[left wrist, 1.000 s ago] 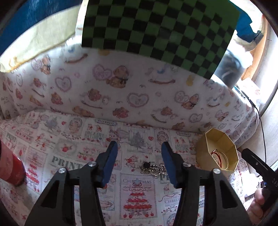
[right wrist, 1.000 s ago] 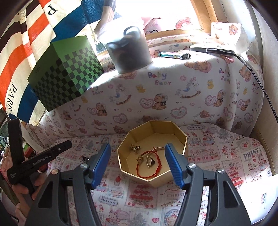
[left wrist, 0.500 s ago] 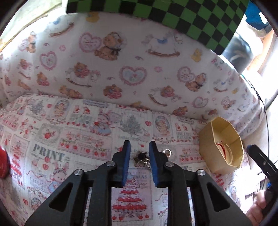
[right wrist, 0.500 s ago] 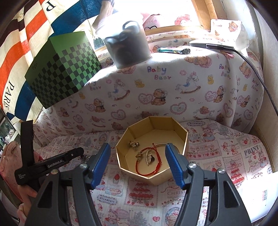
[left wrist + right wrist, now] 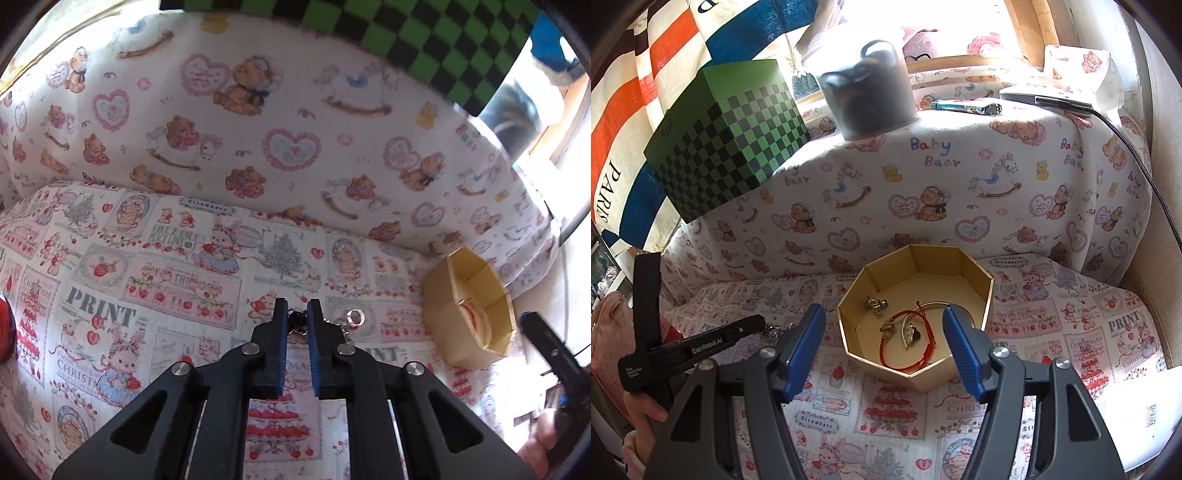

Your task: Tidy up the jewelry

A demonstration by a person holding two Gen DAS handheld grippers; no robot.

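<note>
Between the left gripper's (image 5: 296,325) nearly closed fingers sits the dark jewelry piece (image 5: 296,322); right gripper (image 5: 882,347) wide.

The left gripper (image 5: 296,321) has been brought down and forward to the printed cloth (image 5: 177,295), and its jaws, wide apart a second ago, have been narrowed around the dark-beaded silver jewelry piece (image 5: 297,320). The right gripper (image 5: 883,341) has been lowered slightly toward the octagonal box (image 5: 916,376), jaws unchanged.
</note>
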